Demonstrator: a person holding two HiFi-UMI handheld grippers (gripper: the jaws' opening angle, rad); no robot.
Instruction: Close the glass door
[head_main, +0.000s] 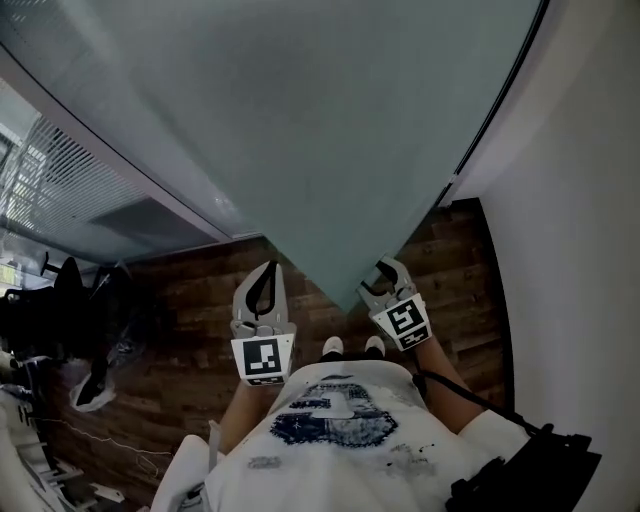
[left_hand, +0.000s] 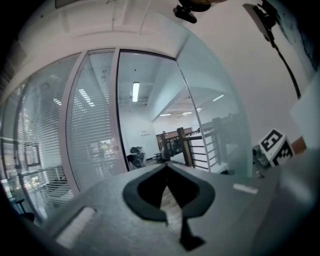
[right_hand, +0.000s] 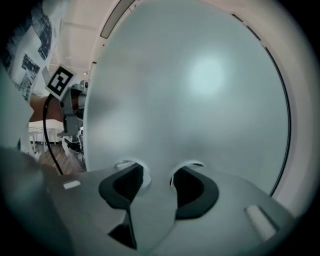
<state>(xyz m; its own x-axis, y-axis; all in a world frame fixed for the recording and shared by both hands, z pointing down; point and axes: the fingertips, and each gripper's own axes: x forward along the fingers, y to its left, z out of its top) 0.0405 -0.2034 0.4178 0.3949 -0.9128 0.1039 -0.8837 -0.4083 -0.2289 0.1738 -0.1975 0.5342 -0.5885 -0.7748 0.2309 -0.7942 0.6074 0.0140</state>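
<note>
While left tool (left_hand: 166, 166) hangs closed, right tool (right_hand: 156, 171) gapes at glass door (head_main: 330, 130).

Dark wooden plank floor (head_main: 190, 300) down there, boards running across the view, with a narrower strip of it along the white wall on the right. Two white shoes (head_main: 332, 347) are planted on the planks, side by side, toes forward. Off to the left, black office chairs (head_main: 68, 285) stand on the wood, and thin white cables (head_main: 110, 440) trail across the boards at lower left.
</note>
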